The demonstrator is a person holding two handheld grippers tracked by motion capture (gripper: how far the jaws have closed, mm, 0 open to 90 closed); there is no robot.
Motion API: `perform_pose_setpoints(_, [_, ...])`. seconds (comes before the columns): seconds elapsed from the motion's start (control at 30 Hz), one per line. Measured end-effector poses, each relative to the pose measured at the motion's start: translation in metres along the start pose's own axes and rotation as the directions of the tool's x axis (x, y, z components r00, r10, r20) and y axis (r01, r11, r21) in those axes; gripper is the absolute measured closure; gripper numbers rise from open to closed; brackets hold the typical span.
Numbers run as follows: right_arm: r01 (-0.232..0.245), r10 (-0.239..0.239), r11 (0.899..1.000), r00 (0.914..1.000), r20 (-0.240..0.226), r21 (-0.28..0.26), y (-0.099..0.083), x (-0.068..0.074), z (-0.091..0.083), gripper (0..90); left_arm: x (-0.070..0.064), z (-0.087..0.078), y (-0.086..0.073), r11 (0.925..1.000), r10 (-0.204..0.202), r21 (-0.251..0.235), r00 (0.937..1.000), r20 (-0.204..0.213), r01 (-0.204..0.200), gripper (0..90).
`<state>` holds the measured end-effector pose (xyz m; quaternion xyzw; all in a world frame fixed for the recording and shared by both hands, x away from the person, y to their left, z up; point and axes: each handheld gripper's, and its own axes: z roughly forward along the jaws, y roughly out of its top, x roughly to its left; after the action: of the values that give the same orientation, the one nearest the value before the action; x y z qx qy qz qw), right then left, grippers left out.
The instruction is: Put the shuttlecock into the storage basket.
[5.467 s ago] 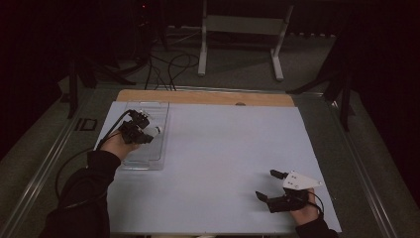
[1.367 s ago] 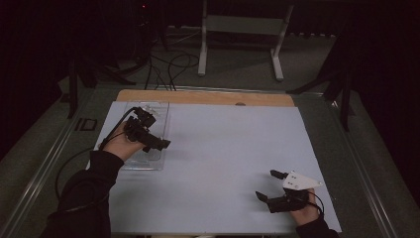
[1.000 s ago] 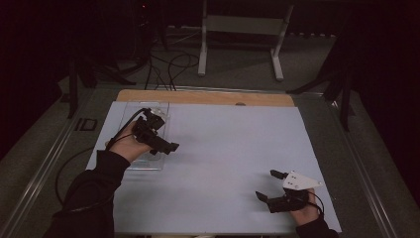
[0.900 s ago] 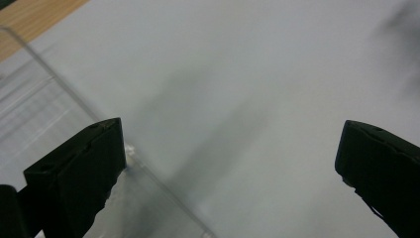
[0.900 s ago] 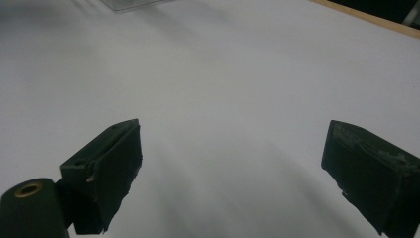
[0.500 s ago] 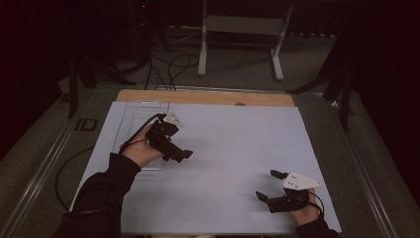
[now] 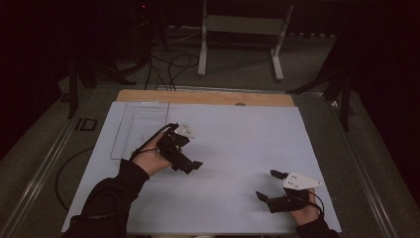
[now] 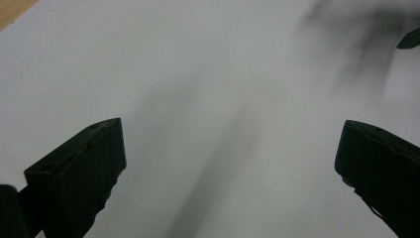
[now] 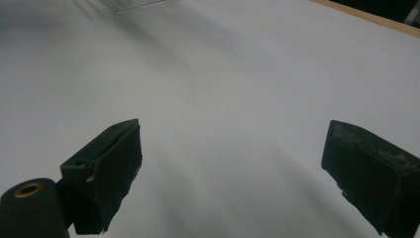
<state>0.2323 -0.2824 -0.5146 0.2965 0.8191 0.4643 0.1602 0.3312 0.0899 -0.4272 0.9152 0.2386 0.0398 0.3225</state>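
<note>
Fingers of the left gripper (image 7: 190, 166) stand wide apart with nothing between them; 1.4 s ago they hovered over the clear plastic tray (image 7: 139, 128), now they hang past its right edge above the white sheet (image 7: 237, 148). Judgement: tray released, placement done. Tray lies behind and left of those fingers, long axis running near-to-far. Right gripper (image 7: 270, 186) likewise spread, empty, unmoved.

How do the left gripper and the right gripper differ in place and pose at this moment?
The left gripper sits mid-table beside the clear tray, pointing toward the right; the right gripper sits at the near right corner of the white mat, pointing left. Both have jaws wide apart, holding nothing.
</note>
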Motion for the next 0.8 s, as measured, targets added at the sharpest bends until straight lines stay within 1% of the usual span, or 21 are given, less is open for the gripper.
perform_pose_setpoints(0.07, [0.0, 0.0, 1.0, 1.0, -0.001, 0.003, 0.0, 0.0, 0.0, 8.6, -0.003, 0.003, -0.002, 0.9999, 0.01, 0.009, 0.9999, 0.008, -0.011, 0.0])
perform_pose_setpoints(0.13, [-0.002, 0.002, 1.0, 1.0, -0.002, 0.003, 0.0, 0.0, 0.001, 8.6, -0.006, 0.006, -0.004, 0.9997, 0.021, 0.008, 0.9997, 0.01, -0.021, 0.0])
perform_pose_setpoints(0.17, [0.0, 0.0, 1.0, 1.0, -0.002, 0.003, 0.0, 0.0, 0.001, 8.6, -0.007, 0.007, -0.005, 0.9997, 0.025, 0.007, 0.9995, 0.018, -0.025, 0.0])
perform_pose_setpoints(0.23, [0.001, -0.001, 1.0, 1.0, -0.002, 0.002, 0.0, 0.0, 0.001, 8.6, -0.01, 0.011, -0.008, 0.9997, 0.024, 0.003, 0.9993, 0.027, -0.024, 0.0])
perform_pose_setpoints(0.33, [-0.001, 0.001, 1.0, 1.0, -0.002, 0.004, 0.0, 0.0, 0.0, 8.6, -0.014, 0.016, -0.012, 0.9989, 0.046, 0.011, 0.9983, 0.034, -0.047, 0.0])
perform_pose_setpoints(0.4, [0.0, 0.0, 1.0, 1.0, -0.002, 0.003, -0.001, 0.0, 0.0, 8.6, -0.017, 0.019, -0.014, 0.9988, 0.048, 0.009, 0.9979, 0.043, -0.048, 0.0])
perform_pose_setpoints(0.47, [-0.001, 0.001, 1.0, 1.0, -0.001, 0.003, -0.001, -0.001, 0.0, 8.6, -0.019, 0.021, -0.016, 0.9979, 0.062, 0.012, 0.9967, 0.052, -0.063, 0.0])
perform_pose_setpoints(0.53, [0.0, 0.0, 1.0, 1.0, 0.001, 0.005, -0.001, 0.0, 0.0, 8.6, -0.023, 0.023, -0.019, 0.9978, 0.066, 0.006, 0.9964, 0.053, -0.066, 0.0])
perform_pose_setpoints(0.57, [-0.001, 0.001, 1.0, 1.0, 0.0, 0.005, -0.001, 0.0, 0.0, 8.6, -0.024, 0.024, -0.021, 0.9973, 0.072, 0.011, 0.996, 0.053, -0.073, 0.0])
perform_pose_setpoints(0.63, [0.0, 0.0, 1.0, 1.0, -0.001, 0.005, -0.001, 0.0, 0.0, 8.6, -0.027, 0.024, -0.024, 0.9978, 0.066, 0.006, 0.9959, 0.062, -0.066, 0.0])
perform_pose_setpoints(0.7, [-0.002, 0.002, 1.0, 1.0, -0.001, 0.006, -0.001, 0.0, 0.0, 8.6, -0.028, 0.025, -0.028, 0.9973, 0.072, 0.012, 0.9953, 0.064, -0.073, 0.0])
perform_pose_setpoints(0.73, [-0.003, 0.003, 1.0, 1.0, -0.002, 0.006, -0.001, 0.0, 0.0, 8.6, -0.029, 0.027, -0.031, 0.9978, 0.065, 0.008, 0.9955, 0.069, -0.066, 0.0])
perform_pose_setpoints(0.8, [0.0, 0.0, 1.0, 1.0, -0.001, 0.007, -0.001, 0.0, 0.0, 8.6, -0.031, 0.029, -0.035, 0.9977, 0.065, 0.011, 0.9953, 0.071, -0.066, 0.0])
